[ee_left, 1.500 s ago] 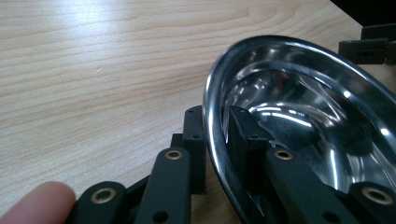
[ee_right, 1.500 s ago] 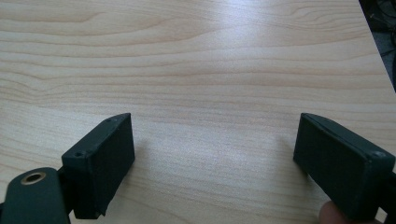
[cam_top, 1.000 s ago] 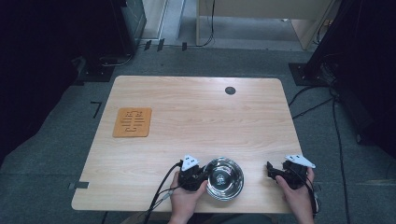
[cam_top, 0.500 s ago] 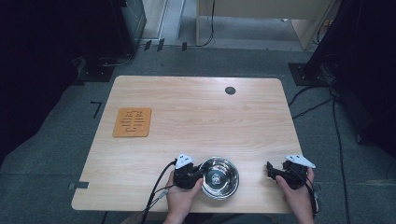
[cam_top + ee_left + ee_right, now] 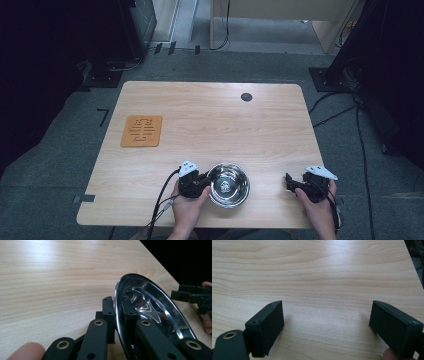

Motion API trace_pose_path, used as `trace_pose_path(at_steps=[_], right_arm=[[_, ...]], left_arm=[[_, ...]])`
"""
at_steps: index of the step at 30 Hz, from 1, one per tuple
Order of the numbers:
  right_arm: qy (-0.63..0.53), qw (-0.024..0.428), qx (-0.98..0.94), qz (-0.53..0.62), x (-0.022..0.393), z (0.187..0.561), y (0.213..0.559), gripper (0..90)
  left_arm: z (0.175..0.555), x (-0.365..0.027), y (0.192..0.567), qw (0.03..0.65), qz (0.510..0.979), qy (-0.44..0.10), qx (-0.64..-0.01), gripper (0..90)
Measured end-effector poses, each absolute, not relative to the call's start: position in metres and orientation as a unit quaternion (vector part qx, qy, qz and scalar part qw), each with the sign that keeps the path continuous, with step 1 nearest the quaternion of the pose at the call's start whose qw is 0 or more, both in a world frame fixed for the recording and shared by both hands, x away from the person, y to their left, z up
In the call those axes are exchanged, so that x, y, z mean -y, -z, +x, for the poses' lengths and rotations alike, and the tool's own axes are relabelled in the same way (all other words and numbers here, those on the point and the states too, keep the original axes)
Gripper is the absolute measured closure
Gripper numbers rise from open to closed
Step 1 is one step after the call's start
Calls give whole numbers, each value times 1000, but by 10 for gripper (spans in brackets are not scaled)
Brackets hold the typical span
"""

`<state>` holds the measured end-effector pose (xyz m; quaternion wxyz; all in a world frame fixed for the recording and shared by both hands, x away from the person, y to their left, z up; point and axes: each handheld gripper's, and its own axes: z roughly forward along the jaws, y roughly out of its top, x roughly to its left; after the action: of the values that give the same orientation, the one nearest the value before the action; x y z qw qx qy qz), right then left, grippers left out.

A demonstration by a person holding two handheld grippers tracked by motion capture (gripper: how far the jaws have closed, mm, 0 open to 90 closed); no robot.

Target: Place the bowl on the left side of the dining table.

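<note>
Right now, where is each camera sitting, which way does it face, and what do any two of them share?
High view: above the person's side, looking forward and down on the table; both forearms show, left hand-held gripper at the steel bowl, right hand-held gripper apart.
Left gripper view: rides that gripper, looking along jaws clamped on the bowl's rim; a fingertip shows.
Right gripper view: rides the right one, looking across bare wood between wide jaws.
Shared: high and left gripper views both show bowl and right hand-held gripper.
</note>
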<state>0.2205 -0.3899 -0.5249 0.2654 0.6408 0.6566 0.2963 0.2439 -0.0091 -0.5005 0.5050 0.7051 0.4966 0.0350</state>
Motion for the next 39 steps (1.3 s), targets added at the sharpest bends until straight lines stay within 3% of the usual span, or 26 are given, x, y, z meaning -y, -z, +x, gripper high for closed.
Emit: trace_pose_path(at_steps=[39], right_arm=[[-296,265,-656,641,390,221,525,118]], left_arm=[[269,-36,487,530,658,-69,-530,850]])
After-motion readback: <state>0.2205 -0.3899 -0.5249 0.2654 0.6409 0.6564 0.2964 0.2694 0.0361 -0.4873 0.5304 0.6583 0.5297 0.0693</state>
